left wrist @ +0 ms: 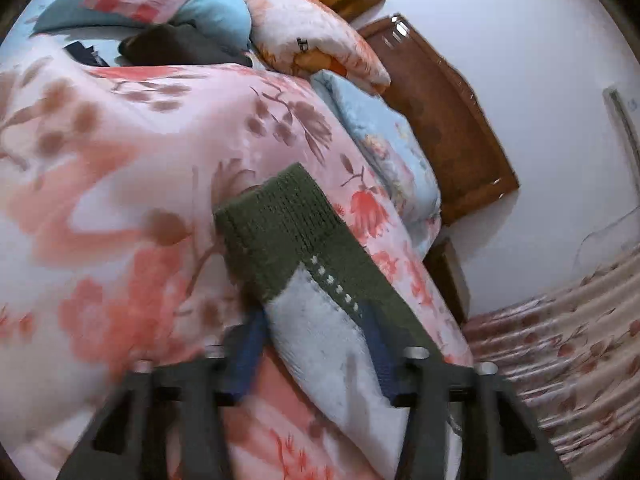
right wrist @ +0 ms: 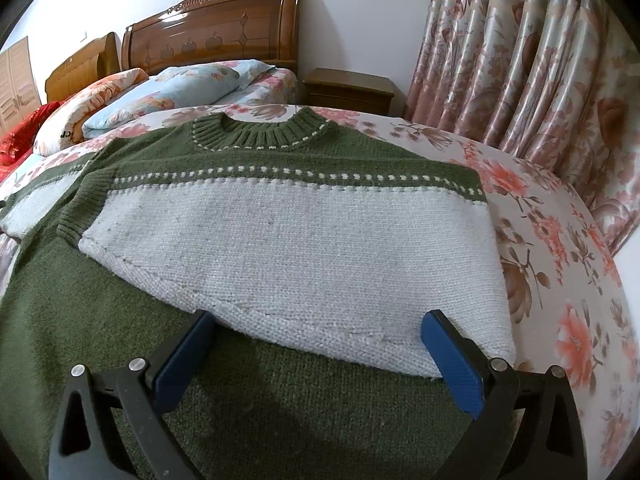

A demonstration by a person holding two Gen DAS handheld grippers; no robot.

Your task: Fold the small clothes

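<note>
One sleeve [left wrist: 304, 264] of the sweater [right wrist: 280, 248] is sitting between the left gripper [left wrist: 316, 344] fingers, which are closing on it, probably so it can be carried across the body. The sweater is lying flat on the bed [right wrist: 560, 264]; the right gripper [right wrist: 320, 344] is hovering with fingers apart, gripping nothing, seemingly ready to steady the fold.

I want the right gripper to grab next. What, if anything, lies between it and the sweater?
Nothing visible. The right gripper hangs open directly over the sweater, its blue fingers straddling the white panel's folded edge.
</note>
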